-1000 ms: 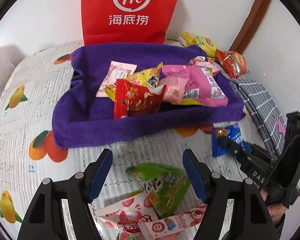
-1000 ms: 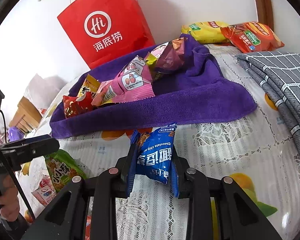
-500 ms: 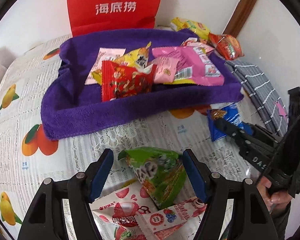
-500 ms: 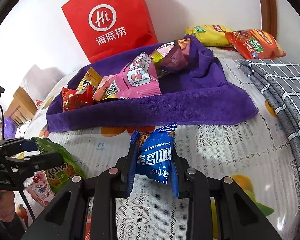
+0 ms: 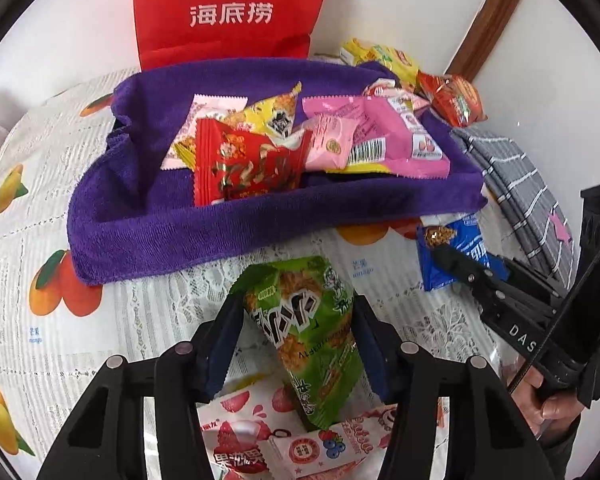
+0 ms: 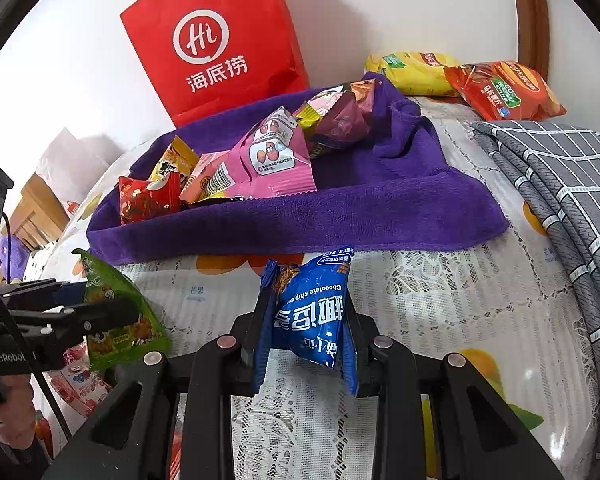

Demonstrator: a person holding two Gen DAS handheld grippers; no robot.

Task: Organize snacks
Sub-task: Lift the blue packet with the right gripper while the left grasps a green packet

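Note:
My left gripper [image 5: 296,320] is shut on a green snack packet [image 5: 304,332] and holds it just in front of the purple towel-lined basket [image 5: 180,240]. My right gripper [image 6: 306,312] is shut on a blue chocolate chip cookie packet [image 6: 312,316], also in front of the basket [image 6: 340,220]. The basket holds several packets: a red one [image 5: 244,168], pink ones [image 5: 380,136] and a yellow one [image 5: 276,116]. The green packet also shows in the right wrist view [image 6: 116,312], and the blue one in the left wrist view [image 5: 452,248].
A red paper bag [image 5: 228,8] stands behind the basket against the wall. Yellow [image 6: 412,72] and red [image 6: 500,92] chip bags lie at the back right. A grey checked cloth [image 6: 560,184] lies on the right. Strawberry snack packets [image 5: 252,444] lie under my left gripper.
My left gripper has closed on the green packet and lifted it off the tablecloth. My right gripper holds the blue packet much as before.

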